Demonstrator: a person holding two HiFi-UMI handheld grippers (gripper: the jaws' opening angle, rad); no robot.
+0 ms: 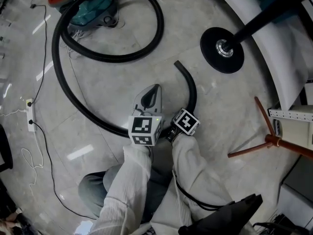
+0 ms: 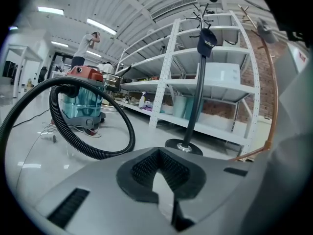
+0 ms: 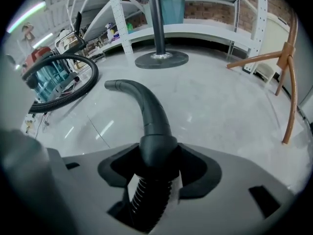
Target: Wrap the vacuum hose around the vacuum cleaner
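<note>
The vacuum cleaner sits at the upper left of the head view. Its ribbed hose runs from there in one wide loop over the floor down to the centre of the frame. None of the hose is on the machine yet.

The right gripper points steeply down at the hose's stiff cuff. Its fingers stand wide apart on either side of the cuff and are not visibly squeezing it. The cuff is probably chosen because it is firmer to hold than the soft ribs. The curved end tube arcs away beyond it, towards a stand's round black base.

The left gripper lies low just beside the hose. Its fingers are together at the tips with nothing between them, so it seems placed to guide slack.
</note>
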